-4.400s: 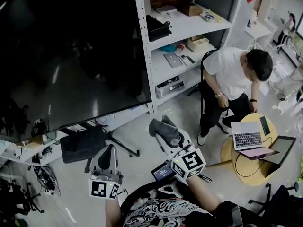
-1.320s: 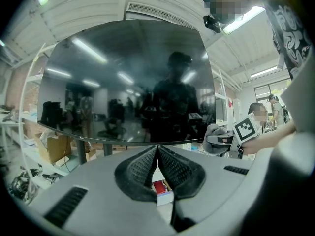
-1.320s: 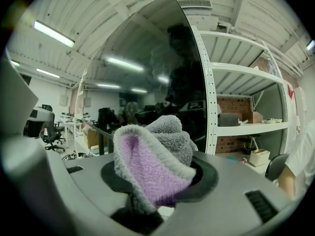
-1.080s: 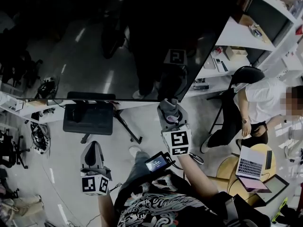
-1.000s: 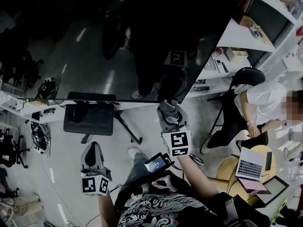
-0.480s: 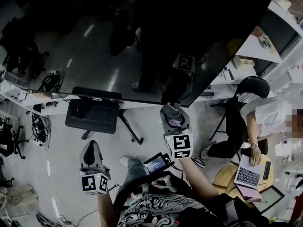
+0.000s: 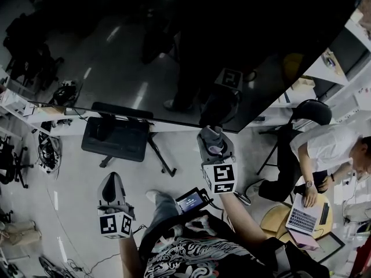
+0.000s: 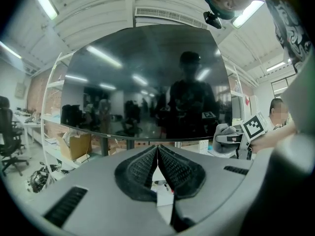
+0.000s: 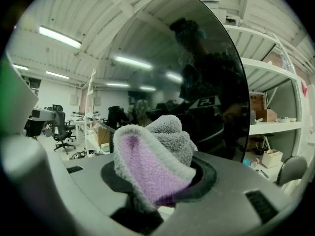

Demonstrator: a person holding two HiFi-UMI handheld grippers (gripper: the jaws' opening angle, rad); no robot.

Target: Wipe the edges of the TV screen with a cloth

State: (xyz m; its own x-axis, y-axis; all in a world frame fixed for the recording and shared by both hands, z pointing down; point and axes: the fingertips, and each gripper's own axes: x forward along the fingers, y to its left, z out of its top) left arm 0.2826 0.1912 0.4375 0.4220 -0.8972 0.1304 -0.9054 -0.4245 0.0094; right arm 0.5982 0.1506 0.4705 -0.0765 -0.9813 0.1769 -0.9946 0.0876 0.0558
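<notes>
A large dark TV screen [image 7: 174, 45] fills the top of the head view, and its bottom edge [image 7: 174, 122] runs across the middle. My right gripper [image 7: 211, 142] is shut on a grey and purple cloth [image 9: 155, 163], whose tip sits just below that bottom edge, right of centre. The same cloth [image 7: 211, 138] bulges out between the jaws. My left gripper [image 7: 112, 185] hangs lower and to the left, shut and empty, well below the screen [image 8: 142, 82]. The right gripper [image 8: 227, 137] with its cloth also appears at the right of the left gripper view.
A black TV stand base [image 7: 116, 138] with a leg [image 7: 159, 158] sits under the screen. White shelving [image 7: 333, 57] stands at the right. A seated person [image 7: 324, 149] works at a laptop [image 7: 298, 219] on a round table. Cables and gear [image 7: 49, 152] lie at the left.
The view has swung from the shelving to the screen's lower edge. My right gripper with the cloth has risen close under that edge. Over the last second both grippers barely move.
</notes>
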